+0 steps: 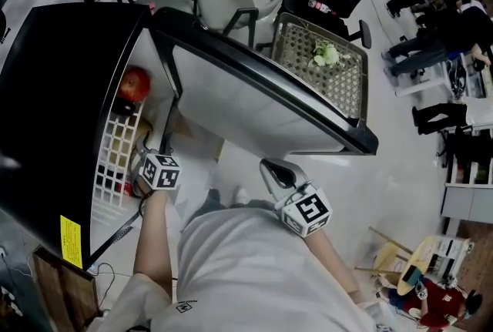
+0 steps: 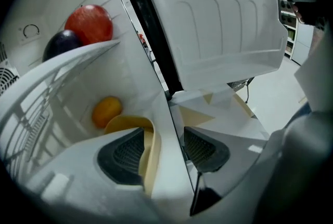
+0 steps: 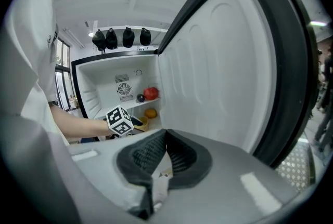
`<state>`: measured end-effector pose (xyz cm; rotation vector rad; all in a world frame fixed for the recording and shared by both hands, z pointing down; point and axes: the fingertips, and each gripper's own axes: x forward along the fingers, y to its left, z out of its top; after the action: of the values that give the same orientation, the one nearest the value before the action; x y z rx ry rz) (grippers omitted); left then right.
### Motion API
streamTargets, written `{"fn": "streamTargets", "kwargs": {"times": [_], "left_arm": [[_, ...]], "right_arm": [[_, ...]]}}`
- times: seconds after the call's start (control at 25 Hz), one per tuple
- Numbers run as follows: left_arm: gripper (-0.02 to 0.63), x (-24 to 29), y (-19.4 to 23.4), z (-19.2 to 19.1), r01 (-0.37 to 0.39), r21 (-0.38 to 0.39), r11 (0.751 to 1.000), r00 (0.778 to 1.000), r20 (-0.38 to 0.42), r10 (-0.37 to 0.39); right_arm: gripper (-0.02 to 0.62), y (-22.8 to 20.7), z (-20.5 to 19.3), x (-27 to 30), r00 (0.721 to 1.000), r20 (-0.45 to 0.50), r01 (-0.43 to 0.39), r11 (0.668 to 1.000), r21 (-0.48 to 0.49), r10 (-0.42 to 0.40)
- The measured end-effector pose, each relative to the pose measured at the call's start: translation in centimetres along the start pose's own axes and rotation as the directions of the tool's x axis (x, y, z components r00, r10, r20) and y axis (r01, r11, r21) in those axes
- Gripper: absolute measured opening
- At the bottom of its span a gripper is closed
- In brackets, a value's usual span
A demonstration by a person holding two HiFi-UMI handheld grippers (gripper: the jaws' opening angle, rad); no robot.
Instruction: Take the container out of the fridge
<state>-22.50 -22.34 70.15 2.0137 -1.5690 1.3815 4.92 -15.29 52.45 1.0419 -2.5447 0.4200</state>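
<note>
As viewed along the left tool (image 2: 164, 140), found jaws set wide, with one wall of the yellow container (image 2: 131, 124) standing between them, close against the pad (image 2: 120, 154) on that side; cannot tell whether pad and wall touch. Located container low inside the fridge (image 2: 130, 75), under the white wire shelf (image 2: 57, 69) and near an orange fruit (image 2: 106, 110). Noted on that shelf a red apple (image 2: 89, 24) touching a dark round fruit (image 2: 61, 43). Noted fridge door (image 2: 218, 20) standing open at right.

As viewed along the right tool (image 3: 165, 137), found jaws closed together at the tips, nothing gripped. Sighted beyond them the open fridge, with the left tool's marker cube (image 3: 120, 121) at the lower level and the container just beside it.

From the head view, confirmed black cabinet with door wide open. Placed left tool inside the opening, below the apple. Placed right tool outside, near the door's lower edge, well apart from the container. Noted wire basket (image 1: 350, 80) beyond the door.
</note>
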Motion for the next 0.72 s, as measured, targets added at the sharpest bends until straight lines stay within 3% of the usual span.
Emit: {"fn": "streamTargets", "kwargs": {"times": [0.2, 0.56, 0.72], "left_arm": [[0.227, 1.2, 0.1, -0.5, 0.039, 0.004, 0.999, 0.999, -0.027, -0.039], [0.044, 1.2, -0.4, -0.5, 0.046, 0.032, 0.998, 0.998, -0.042, -0.044], [0.031, 0.9, -1.0, -0.6, 0.055, 0.047, 0.997, 0.997, -0.048, -0.052]], "right_arm": [[0.003, -0.3, -0.3, 0.2, 1.0, -0.016, 0.024, 1.0, 0.014, -0.024], [0.003, -0.3, -0.1, 0.3, 1.0, -0.014, 0.026, 1.0, 0.015, -0.026], [0.003, -0.4, -0.2, -0.1, 1.0, -0.012, 0.024, 1.0, 0.014, -0.024]]}}
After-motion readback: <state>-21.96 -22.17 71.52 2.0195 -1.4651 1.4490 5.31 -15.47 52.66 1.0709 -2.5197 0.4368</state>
